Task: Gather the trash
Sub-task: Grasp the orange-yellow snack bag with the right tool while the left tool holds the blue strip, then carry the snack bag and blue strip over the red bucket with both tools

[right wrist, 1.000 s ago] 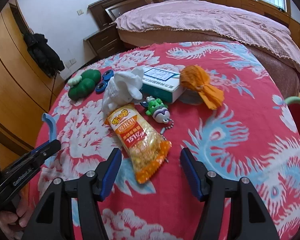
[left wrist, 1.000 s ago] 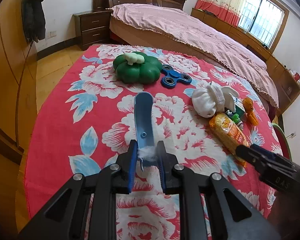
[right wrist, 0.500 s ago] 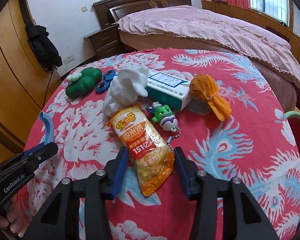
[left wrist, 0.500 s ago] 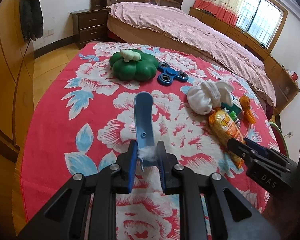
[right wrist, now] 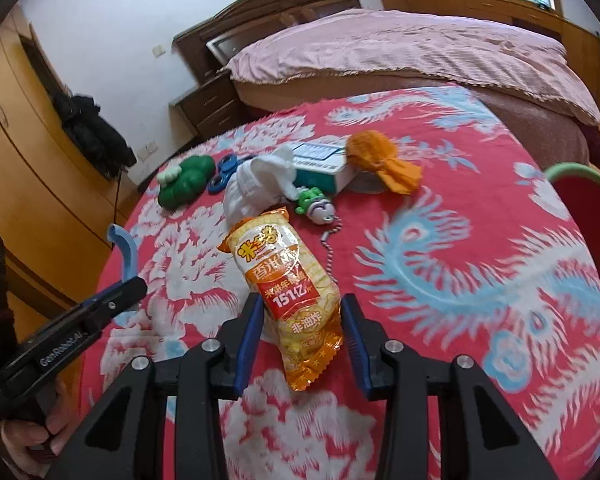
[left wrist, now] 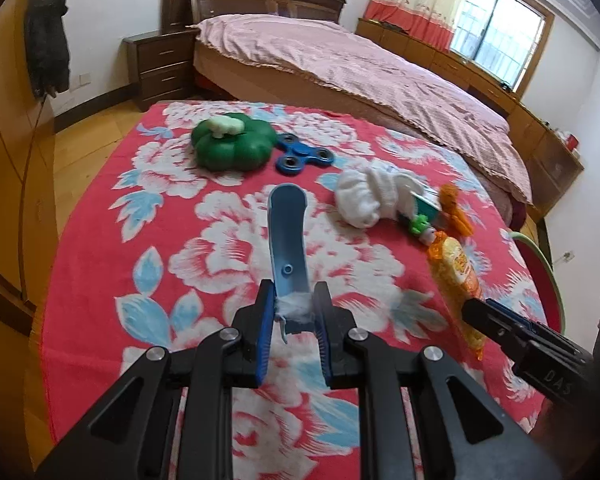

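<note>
A: Since the snack packet (right wrist: 288, 292) lies flat on the table (right wrist: 480, 260), lower end pointing at the right claw (right wrist: 302, 336), where do the jaws stand?

B: Apart, one either side of the packet's lower half, not yet pressing it. Whether either pad touches the film I cannot tell. Packet sits near the table's middle, top end just beside the white sock bundle (right wrist: 260, 188) and the green keychain toy (right wrist: 314, 206).

A: Left claw (left wrist: 294, 320)?

B: Clamped on a blue curved plastic piece (left wrist: 288, 240), with a tuft of white fluff (left wrist: 294, 309) pinched between the pads. It hangs over the table, well apart from the packet.

A: Notes for the step in hand, closing on the packet?

B: Judgement only: keep the right claw low and level so the pads meet the filled body, not the crimped orange tail, which would likely slip out. Film looks slick and the contents loose; close slowly, expect it to squash. Lift straight up to stay off the toy's bead chain (right wrist: 332, 240).

A: Neighbours further out?

B: Teal and white box (right wrist: 320, 168), crumpled orange wrapper (right wrist: 384, 160), green pumpkin toy (left wrist: 232, 144), blue fidget spinner (left wrist: 304, 156). Bed (left wrist: 360, 64) beyond.
</note>
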The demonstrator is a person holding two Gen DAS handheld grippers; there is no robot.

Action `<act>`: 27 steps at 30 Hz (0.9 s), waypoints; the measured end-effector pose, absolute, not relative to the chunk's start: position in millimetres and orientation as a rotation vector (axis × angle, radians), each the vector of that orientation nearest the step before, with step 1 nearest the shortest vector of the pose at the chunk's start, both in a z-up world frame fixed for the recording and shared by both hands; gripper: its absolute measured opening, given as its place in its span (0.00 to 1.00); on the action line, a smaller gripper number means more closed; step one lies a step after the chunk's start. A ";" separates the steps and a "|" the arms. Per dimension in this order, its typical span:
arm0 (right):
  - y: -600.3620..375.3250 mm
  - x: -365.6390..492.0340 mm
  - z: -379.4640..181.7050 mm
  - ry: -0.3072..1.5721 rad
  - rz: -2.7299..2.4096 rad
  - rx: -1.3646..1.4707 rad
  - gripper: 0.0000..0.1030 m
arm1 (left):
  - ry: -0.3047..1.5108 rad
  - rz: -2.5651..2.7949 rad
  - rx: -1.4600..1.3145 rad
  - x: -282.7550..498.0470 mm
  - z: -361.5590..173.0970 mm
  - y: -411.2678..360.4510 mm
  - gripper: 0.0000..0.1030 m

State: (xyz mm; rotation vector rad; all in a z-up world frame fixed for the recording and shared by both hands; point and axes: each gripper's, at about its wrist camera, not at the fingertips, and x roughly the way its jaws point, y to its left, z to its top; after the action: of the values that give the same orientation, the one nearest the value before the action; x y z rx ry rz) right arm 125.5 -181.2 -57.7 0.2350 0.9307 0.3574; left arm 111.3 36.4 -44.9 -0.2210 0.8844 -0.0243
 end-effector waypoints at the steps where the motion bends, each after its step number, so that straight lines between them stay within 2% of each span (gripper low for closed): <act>1: -184.6 122.9 -56.4 0.927 0.351 0.246 0.41 | 0.886 -0.038 -0.222 109.9 -44.1 33.1 0.19; 27: -346.5 46.0 -30.3 0.769 0.041 0.519 0.41 | 0.870 -0.385 -0.057 107.0 -6.4 -106.0 0.19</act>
State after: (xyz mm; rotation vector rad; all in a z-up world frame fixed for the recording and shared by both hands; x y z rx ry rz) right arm 46.0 -346.5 -30.3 0.5195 0.7685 0.0410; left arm 107.0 -106.0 -6.4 -0.0575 0.8701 -0.3848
